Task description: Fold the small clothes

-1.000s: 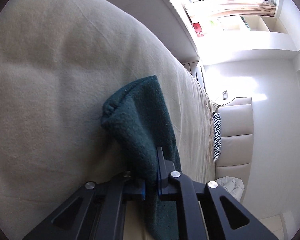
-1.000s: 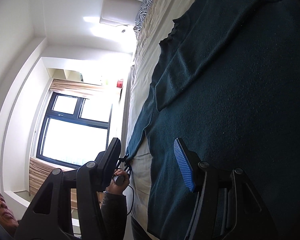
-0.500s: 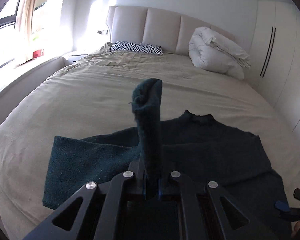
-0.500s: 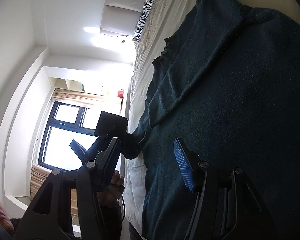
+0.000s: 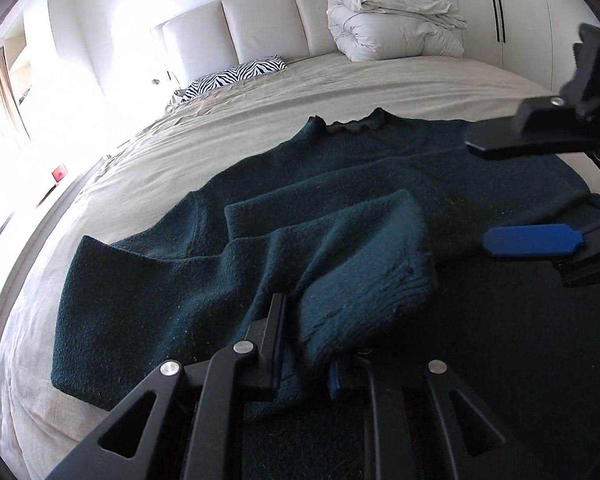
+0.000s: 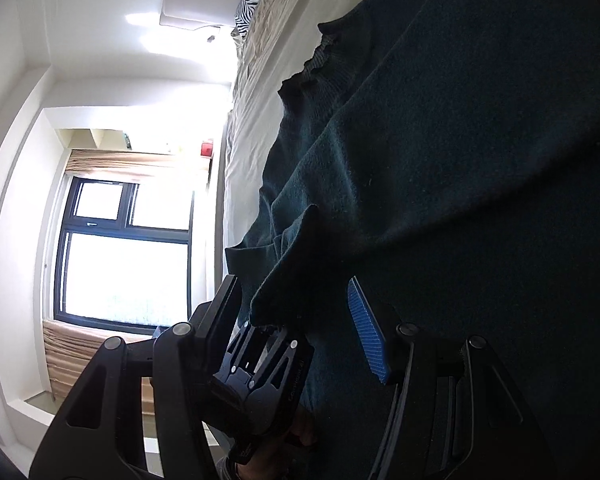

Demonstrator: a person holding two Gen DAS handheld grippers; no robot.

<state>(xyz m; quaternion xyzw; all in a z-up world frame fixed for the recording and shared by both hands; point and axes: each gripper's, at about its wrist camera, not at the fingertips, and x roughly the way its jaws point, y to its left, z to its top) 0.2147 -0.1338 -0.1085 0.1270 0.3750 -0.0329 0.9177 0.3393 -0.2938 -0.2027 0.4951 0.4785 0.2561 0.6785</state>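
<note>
Beige bed [image 5: 228,148]. Dark green sweater [image 5: 380,168] flat across it, collar toward the headboard. Its sleeve [image 5: 356,256] folded in over the body, cuff between my left gripper [image 5: 304,344] fingers, jaws narrow and just been opening, pads barely off it. My right gripper [image 6: 296,308] half open, empty, over the sweater.

Dark green knit sweater [image 5: 380,168] spread flat on bed, frilled collar [image 5: 354,124] at far end. Left sleeve [image 5: 356,264] folded across body, ribbed cuff rumpled at near edge, slightly raised. Near left hem corner lies flat.
</note>
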